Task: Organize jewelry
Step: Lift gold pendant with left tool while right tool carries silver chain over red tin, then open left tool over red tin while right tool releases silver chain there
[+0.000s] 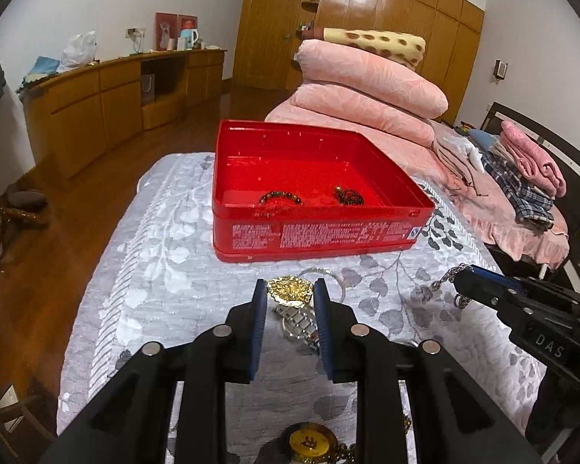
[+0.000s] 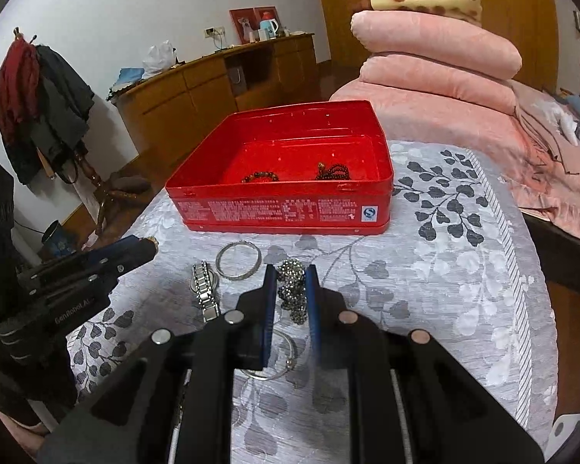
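Bedroom clutter rings a leaf-patterned tabletop [image 2: 444,270] where the red tin [image 2: 282,208] sits open, two bead bracelets [image 1: 280,197] already inside. The left claw [image 1: 290,294] pinches a gold ornament [image 1: 290,290]; the right claw [image 2: 290,282] grips a dark beaded chain [image 2: 292,290], most of it dangling. Both claws tilt down toward the tin, side by side. That loose chain could snag the tin's rim or the watch [image 2: 207,290] and bangle [image 2: 237,261] below, or slip free.
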{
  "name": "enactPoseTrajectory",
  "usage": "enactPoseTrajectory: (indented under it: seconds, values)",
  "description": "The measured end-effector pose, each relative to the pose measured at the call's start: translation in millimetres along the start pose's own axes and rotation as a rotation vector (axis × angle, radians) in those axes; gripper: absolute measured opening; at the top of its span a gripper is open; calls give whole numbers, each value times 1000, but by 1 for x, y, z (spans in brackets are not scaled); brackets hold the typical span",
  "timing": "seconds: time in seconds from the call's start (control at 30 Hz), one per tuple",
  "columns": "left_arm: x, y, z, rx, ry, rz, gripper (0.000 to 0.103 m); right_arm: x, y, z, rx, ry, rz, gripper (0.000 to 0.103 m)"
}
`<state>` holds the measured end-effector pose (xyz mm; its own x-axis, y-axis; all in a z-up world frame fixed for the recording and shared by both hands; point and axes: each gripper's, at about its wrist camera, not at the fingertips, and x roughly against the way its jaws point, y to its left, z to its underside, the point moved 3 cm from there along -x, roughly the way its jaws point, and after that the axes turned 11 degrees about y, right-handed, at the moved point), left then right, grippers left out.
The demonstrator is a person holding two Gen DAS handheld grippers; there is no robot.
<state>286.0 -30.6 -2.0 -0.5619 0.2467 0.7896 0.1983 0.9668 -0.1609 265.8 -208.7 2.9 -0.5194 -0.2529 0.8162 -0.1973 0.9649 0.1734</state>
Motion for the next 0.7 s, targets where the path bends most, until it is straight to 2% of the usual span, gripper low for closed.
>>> enactPoseTrajectory:
  seconds: [0.27,0.43,0.7]
  values:
    - [9,-7,-35,-17,-54,18,24,12,5,-29,42,-44,8,14]
    - [10,-11,-69,-28,-86,33,24,19,6,-62,60,-78,-3,14]
    - [-15,-11,-113,-27,-84,15,24,6,3,-113,66,-86,-30,14]
